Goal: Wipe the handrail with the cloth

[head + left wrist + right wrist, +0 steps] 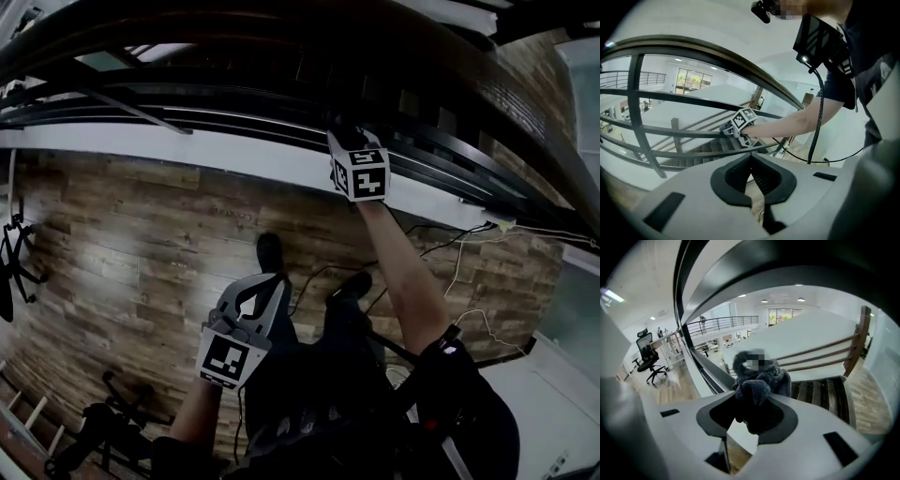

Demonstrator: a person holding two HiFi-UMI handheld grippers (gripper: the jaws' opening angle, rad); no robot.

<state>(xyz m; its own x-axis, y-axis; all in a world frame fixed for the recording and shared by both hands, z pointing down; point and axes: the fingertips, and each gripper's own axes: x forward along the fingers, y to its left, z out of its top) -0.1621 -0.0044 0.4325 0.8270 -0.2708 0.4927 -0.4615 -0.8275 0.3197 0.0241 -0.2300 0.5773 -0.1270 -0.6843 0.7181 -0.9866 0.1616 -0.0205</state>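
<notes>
The dark handrail (pixel 234 56) tops a black metal railing (pixel 281 127) across the upper head view. My right gripper (pixel 349 141) reaches up among the railing's bars below it, arm stretched out. It is shut on a dark grey fluffy cloth (pixel 761 378) that bulges out between the jaws of the right gripper (pixel 757 397). The handrail (pixel 698 291) curves close by on the left in that view. My left gripper (pixel 251 298) hangs low near my body, apart from the railing. Its jaws are shut with nothing between them, left gripper (pixel 751 164). The handrail (pixel 717 52) arcs above it, and the right gripper (pixel 736 127) shows beside the bars.
A wooden plank floor (pixel 141 253) lies below, with cables (pixel 455 253) trailing at the right. Black stands (pixel 14 258) sit at the left edge. Stairs (pixel 825 394) descend beyond the railing. An office chair (pixel 647 357) stands far off.
</notes>
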